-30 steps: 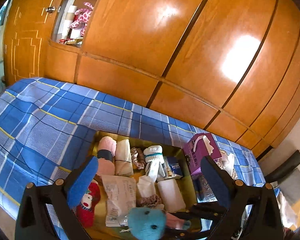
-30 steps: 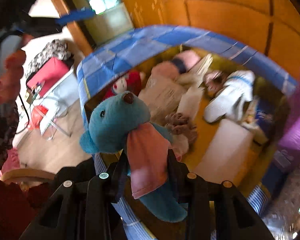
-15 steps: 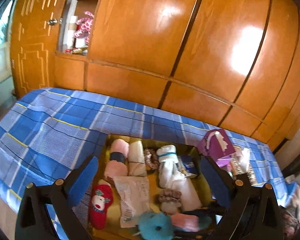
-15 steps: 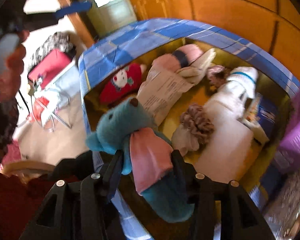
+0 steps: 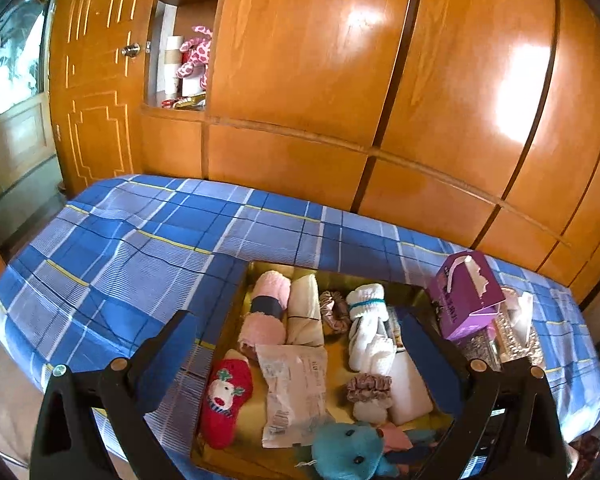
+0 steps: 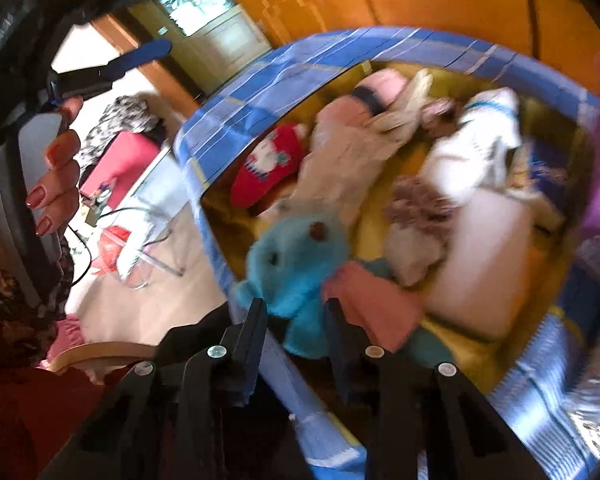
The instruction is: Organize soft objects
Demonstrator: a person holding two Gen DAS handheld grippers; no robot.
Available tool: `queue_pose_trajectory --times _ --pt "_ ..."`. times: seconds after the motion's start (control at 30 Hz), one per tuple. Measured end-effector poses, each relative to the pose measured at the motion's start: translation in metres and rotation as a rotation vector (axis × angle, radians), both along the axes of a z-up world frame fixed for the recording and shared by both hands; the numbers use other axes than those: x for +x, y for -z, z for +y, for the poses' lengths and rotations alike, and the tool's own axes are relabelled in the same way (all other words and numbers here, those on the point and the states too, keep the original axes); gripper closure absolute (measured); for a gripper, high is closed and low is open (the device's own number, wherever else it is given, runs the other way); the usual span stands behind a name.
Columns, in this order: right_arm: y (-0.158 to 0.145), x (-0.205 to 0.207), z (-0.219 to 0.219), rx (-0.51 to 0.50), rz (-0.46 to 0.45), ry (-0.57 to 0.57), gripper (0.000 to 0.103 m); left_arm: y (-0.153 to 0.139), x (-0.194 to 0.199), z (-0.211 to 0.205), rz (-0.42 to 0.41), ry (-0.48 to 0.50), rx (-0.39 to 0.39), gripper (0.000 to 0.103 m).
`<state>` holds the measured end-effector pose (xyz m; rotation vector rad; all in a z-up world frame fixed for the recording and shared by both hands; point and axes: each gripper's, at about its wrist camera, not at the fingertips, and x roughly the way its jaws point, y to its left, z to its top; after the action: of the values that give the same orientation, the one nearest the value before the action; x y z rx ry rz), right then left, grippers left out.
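A teal plush toy (image 5: pixel 348 450) with a pink scarf lies at the near end of a gold tray (image 5: pixel 284 266) on the bed. In the right wrist view the teal plush toy (image 6: pixel 296 248) has its lower side between the fingers of my right gripper (image 6: pixel 294 304). The jaws are closing and the teal fabric fills the gap between them. The scarf (image 6: pixel 376 304) sits right of them. My left gripper (image 5: pixel 292 320) hovers open over the tray, holding nothing. A red sock (image 5: pixel 226 396), pink roll (image 5: pixel 266 308), white socks (image 5: pixel 368 328) and scrunchie (image 5: pixel 370 386) lie in the tray.
The tray rests on a blue plaid bed (image 5: pixel 140 248) against a wooden wardrobe (image 5: pixel 340 80). A purple tissue box (image 5: pixel 464 292) stands right of the tray. A person's hand (image 6: pixel 56 168) holds the left gripper's handle. Floor clutter lies beyond the bed edge (image 6: pixel 120 164).
The teal toy went from hanging above the tray's near edge to lying in the tray. The right fingers shifted off the scarf toward the toy's side. The left view tilted up slightly.
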<state>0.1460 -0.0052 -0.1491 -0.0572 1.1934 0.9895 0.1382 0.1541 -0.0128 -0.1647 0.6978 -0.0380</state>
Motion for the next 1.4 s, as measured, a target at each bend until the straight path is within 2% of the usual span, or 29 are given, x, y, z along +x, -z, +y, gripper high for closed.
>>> queue_pose_trajectory --times 0.07,0.17,0.23,0.3,0.43,0.6,0.67,0.8,1.0,1.07,1.2,1.4 --pt "0.005 0.002 0.009 -0.001 0.005 -0.007 0.074 -0.001 -0.001 -0.002 0.004 -0.004 0.008 0.000" --pt "0.013 0.016 0.017 0.009 0.041 0.049 0.074 -0.003 -0.003 -0.005 0.000 -0.004 0.021 0.000" --pt "0.016 0.020 0.017 0.051 0.088 0.066 0.074 -0.003 -0.004 -0.007 0.003 -0.003 0.035 0.000" --pt "0.013 0.016 0.015 0.075 0.089 0.081 0.073 -0.003 -0.004 -0.010 0.011 -0.001 0.052 0.000" --pt "-0.010 -0.002 0.004 0.063 -0.052 0.155 0.066 -0.001 -0.006 -0.019 0.020 -0.016 0.117 0.000" --pt "-0.039 -0.023 -0.008 -0.056 -0.276 0.266 0.061 0.007 -0.011 -0.030 0.053 -0.048 0.180 0.000" --pt "-0.048 -0.027 -0.015 -0.099 -0.333 0.325 0.061 0.011 -0.015 -0.034 0.061 -0.055 0.197 0.000" --pt "-0.061 -0.032 -0.028 -0.146 -0.385 0.433 0.060 0.016 -0.027 -0.039 0.068 -0.078 0.213 0.000" --pt "-0.084 -0.049 -0.034 -0.197 -0.461 0.563 0.056 0.015 -0.046 -0.039 0.095 -0.129 0.191 0.000" --pt "-0.090 -0.056 -0.037 -0.197 -0.462 0.604 0.055 0.015 -0.052 -0.039 0.103 -0.135 0.189 0.000" --pt "-0.102 -0.067 -0.048 -0.174 -0.444 0.702 0.054 0.012 -0.066 -0.043 0.083 -0.163 0.242 0.000" --pt "-0.120 -0.083 -0.053 -0.190 -0.474 0.785 0.054 0.005 -0.081 -0.040 0.095 -0.158 0.185 0.000"
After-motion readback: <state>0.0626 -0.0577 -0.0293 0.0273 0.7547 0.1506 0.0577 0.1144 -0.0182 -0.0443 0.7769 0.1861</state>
